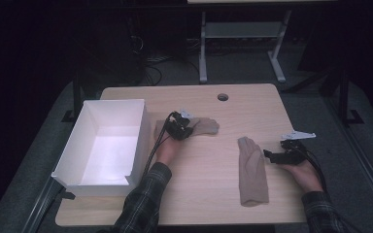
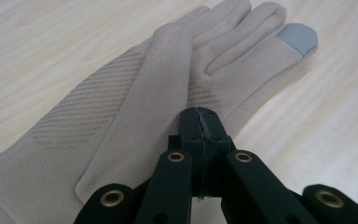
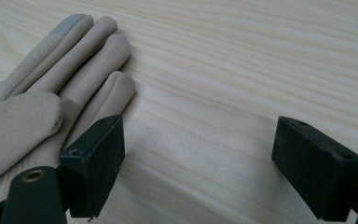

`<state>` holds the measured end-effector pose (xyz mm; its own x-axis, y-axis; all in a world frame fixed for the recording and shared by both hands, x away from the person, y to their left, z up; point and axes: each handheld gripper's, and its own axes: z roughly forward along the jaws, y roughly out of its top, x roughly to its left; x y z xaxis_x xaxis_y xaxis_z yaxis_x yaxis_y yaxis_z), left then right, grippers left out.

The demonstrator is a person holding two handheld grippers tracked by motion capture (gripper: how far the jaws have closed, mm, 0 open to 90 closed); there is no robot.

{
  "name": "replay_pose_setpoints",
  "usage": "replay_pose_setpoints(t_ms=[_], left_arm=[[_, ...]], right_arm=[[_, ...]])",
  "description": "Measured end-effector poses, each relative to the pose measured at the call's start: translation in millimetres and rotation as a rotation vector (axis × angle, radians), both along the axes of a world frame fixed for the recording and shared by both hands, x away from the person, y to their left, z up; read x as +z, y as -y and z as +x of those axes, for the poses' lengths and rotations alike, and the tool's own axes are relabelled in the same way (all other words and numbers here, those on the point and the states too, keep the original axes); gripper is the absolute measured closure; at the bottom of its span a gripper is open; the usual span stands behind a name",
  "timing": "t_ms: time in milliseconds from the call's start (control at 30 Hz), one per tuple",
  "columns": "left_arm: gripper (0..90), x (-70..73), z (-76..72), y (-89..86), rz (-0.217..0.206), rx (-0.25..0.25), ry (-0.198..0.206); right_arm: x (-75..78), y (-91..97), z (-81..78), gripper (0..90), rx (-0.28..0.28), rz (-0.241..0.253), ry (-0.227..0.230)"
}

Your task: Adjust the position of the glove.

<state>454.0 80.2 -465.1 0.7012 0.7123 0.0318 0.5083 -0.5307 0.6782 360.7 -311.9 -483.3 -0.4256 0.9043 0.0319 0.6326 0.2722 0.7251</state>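
— What's nearest you on the worktop point(image 1: 199, 194)?

— The person's two plaid sleeves come in over the near edge. Just beyond them, on the right, a beige glove point(image 1: 252, 170) lies flat, cuff toward the near edge, fingers pointing away. The right gripper point(image 1: 268, 155) sits just beside its right edge, low over the wood.

— Is that gripper holding it?

— No. In the right gripper view the jaws stand wide apart with bare wood between them; one jaw is right up against the glove point(image 3: 51, 107), at its little-finger side, and I can't tell whether it touches. A grey patch shows on one fingertip.

— And the left side?

— A bit farther in, near the middle, the left gripper point(image 1: 187, 130) is at a second beige glove point(image 1: 201, 126), which lies across the worktop with its fingers toward the right. In the left gripper view the jaws are clenched tight together, tips down at the second glove's point(image 2: 135, 107) palm area, just right of the thumb folded over it. Whether any fabric is pinched between them, I can't tell. It has a grey fingertip too, and fine ribbed lines across the palm.

— Any containers?

— One: a white box point(image 1: 73, 145), open-topped, at the worktop's left edge, beside the left forearm. Nothing lies inside it; both gloves are out on the wood, well apart from each other.

— Farthest back?

— A round cable hole point(image 1: 222, 97) near the far edge.
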Motion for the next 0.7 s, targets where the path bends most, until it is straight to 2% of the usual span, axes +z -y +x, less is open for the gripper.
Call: replay_pose_setpoints(t_ms=[367,700], left_arm=[[89.7,-2.5,-27.9,14.3,-0.072,-0.077,-0.026],[89.6,-1.9,-47.1,33.8,-0.068,-0.157,-0.041]], right_arm=[[0.0,0.0,0.0,16.7,0.000,0.000,0.000],[0.0,0.0,0.0,16.7,0.000,0.000,0.000]])
